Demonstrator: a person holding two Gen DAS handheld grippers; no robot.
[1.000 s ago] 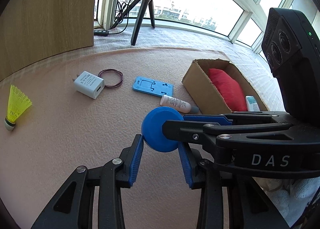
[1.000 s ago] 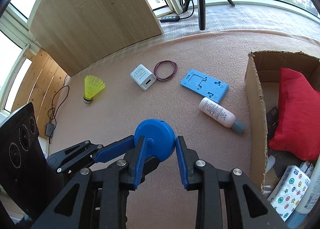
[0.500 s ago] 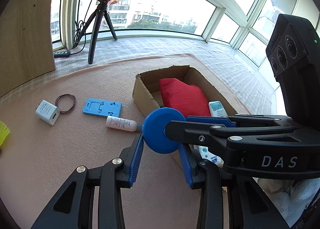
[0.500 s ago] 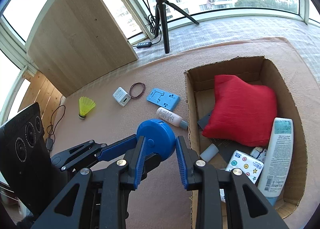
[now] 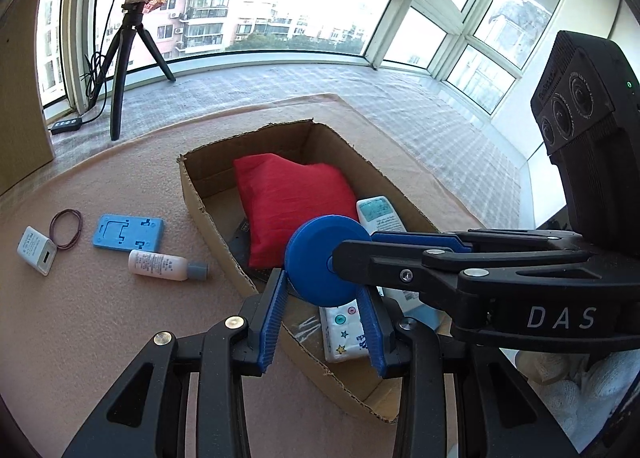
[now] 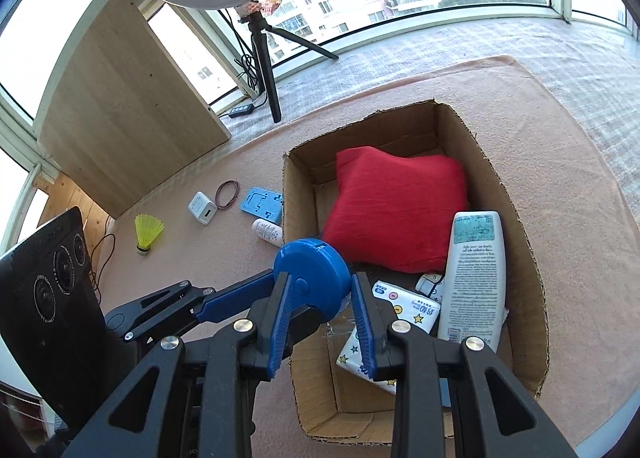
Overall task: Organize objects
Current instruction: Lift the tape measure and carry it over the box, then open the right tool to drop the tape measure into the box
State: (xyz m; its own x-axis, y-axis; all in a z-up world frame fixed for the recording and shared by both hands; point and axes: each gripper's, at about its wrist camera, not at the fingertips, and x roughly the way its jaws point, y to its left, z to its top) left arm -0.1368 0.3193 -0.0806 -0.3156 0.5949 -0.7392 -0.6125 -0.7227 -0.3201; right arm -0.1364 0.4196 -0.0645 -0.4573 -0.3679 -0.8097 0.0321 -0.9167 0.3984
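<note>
Both tools are now hovering over the near end of the cardboard box (image 5: 208,214), whereas a second ago they were hanging over bare pink mat (image 5: 80,338) with the box off at 2 o'clock. The blue disc (image 5: 312,266) is travelling with them and is staying pinned between the two.

In the left wrist view, the left tool (image 5: 325,290) is clenching the disc by its rim, one blue pad pressing at the disc's 8 o'clock and the other at its 4 o'clock. The right tool (image 6: 320,298) is reaching in from 3 o'clock and is grasping the same disc across its flat faces, one finger lying over the front face and the other running behind it.

Directly under the disc, a star-patterned pack (image 6: 404,306) is lying in the box. A red cushion (image 5: 292,198) is filling the box at 12 o'clock from the disc, and a tall white bottle (image 6: 474,274) is lying along the box wall at 3 o'clock in the right wrist view.

Outside the box, at 9 o'clock in the left wrist view, a small white bottle (image 5: 160,265), a blue plastic plate (image 5: 128,232), a rubber band (image 5: 66,228) and a white charger (image 5: 36,256) are lying on the mat. A yellow shuttlecock (image 6: 147,232) is standing further out.
</note>
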